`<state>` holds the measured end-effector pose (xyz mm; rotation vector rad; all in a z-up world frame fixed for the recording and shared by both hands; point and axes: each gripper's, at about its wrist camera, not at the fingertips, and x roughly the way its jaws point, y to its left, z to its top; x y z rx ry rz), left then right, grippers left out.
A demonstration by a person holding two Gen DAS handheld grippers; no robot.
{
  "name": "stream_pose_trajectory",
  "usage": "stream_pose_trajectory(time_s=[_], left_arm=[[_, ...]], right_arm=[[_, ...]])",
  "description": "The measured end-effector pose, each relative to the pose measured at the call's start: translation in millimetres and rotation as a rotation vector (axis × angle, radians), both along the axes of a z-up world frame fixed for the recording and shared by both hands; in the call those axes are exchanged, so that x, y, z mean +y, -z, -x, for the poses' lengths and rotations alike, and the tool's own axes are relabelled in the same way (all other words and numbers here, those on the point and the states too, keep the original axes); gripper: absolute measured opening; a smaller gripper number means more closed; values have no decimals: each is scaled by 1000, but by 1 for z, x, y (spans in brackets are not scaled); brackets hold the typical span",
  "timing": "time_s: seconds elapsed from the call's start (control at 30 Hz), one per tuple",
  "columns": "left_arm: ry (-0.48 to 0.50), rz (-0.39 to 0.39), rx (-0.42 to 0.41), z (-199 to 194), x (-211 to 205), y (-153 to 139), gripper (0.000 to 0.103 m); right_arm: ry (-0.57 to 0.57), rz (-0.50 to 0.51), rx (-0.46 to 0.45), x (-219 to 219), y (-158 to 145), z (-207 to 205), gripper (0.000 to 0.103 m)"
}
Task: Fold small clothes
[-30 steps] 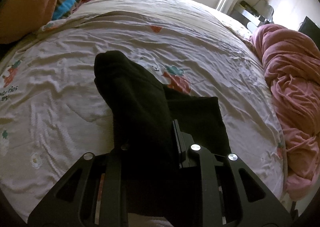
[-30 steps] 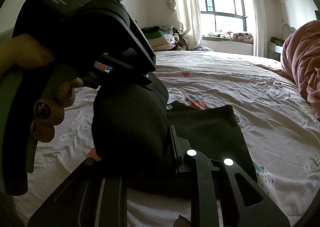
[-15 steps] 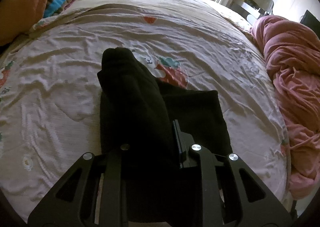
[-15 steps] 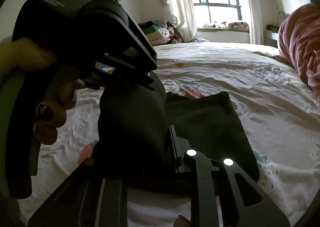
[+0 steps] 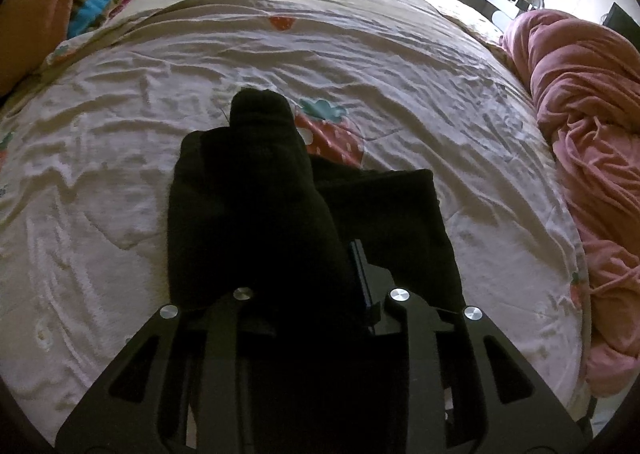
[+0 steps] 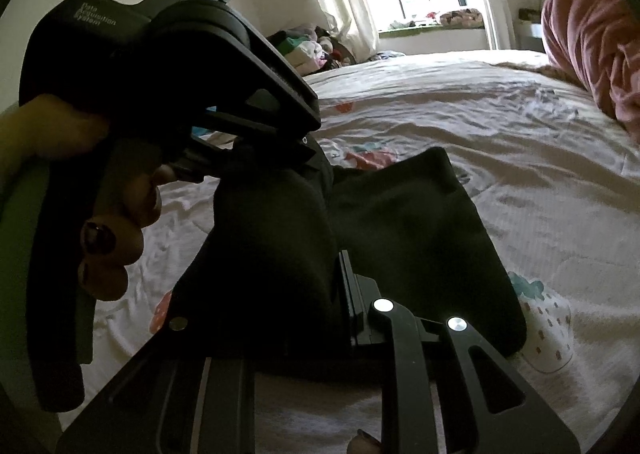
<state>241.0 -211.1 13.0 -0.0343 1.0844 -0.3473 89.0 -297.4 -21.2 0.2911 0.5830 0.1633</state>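
the black garment (image 5: 376, 214) lies on the bed (image 5: 120, 158), one part lifted over the flat part. both the left tool (image 5: 304, 286) and right tool (image 6: 296, 286) clamp its fabric. i judge the fold half done; laying down and smoothing remain.

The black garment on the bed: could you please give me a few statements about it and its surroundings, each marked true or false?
1. Both grippers grip the black garment. True.
2. The garment lies on a bare wooden floor. False: it lies on a cream bedsheet with printed strawberries.
3. A pink blanket is heaped beside the sheet. True.
4. The left gripper is hidden from the right wrist camera. False: it shows there, held by a hand.
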Motion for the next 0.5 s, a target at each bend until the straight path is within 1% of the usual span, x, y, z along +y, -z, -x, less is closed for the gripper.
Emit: stream_pose_trajectory(time_s=[0.33, 0.43, 0.5], left_arm=[[34, -34, 13, -10, -23, 7, 31], [45, -37, 17, -12, -30, 9, 34], [52, -25, 25, -14, -34, 11, 39]], right_arm=[[18, -67, 39, -11, 8, -4, 23], [18, -106, 55, -17, 12, -6, 23], [19, -141, 72, -22, 17, -8, 23]])
